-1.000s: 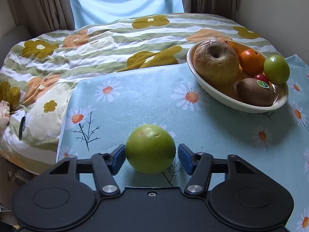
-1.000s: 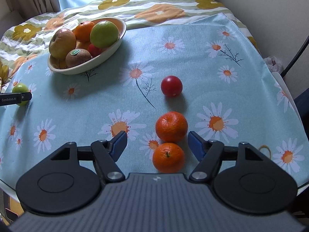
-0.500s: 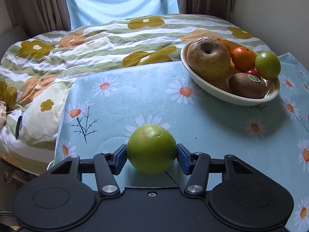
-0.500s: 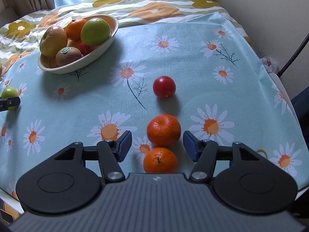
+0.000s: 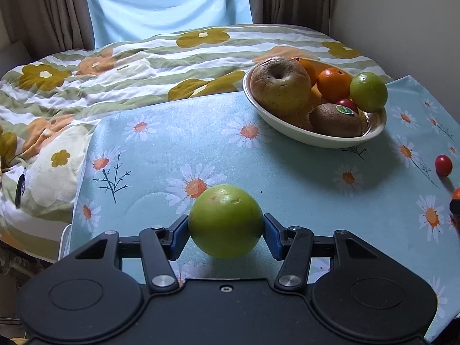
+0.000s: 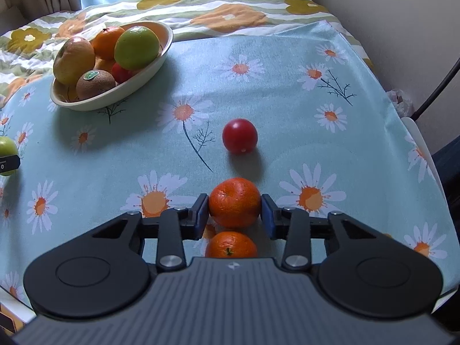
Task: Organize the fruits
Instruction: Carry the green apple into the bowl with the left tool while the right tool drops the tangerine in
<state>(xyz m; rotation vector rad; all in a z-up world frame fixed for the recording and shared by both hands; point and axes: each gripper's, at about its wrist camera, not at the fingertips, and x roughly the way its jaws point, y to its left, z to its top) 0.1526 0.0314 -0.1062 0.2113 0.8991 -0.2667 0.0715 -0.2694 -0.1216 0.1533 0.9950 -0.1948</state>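
My left gripper (image 5: 226, 231) is shut on a green apple (image 5: 226, 220), held just above the daisy tablecloth. My right gripper (image 6: 234, 212) is shut on an orange mandarin (image 6: 234, 202) that rests on the cloth. A second mandarin (image 6: 231, 245) lies just behind it, close to the gripper body. A red tomato (image 6: 239, 135) lies ahead of the right gripper. The cream fruit bowl (image 5: 290, 125) holds a brown pear, oranges, a kiwi, a green apple and a small red fruit; it shows at the upper left in the right wrist view (image 6: 95, 104).
A flowered quilt (image 5: 120, 66) covers a bed beyond the table's far and left edges. A wall stands on the right. A dark chair frame (image 6: 440, 86) stands past the table's right edge. The held green apple also shows at the left edge of the right wrist view (image 6: 6, 148).
Both grippers have closed: the left on the green apple, which is now lifted slightly; the right moved forward and closed on the front mandarin.
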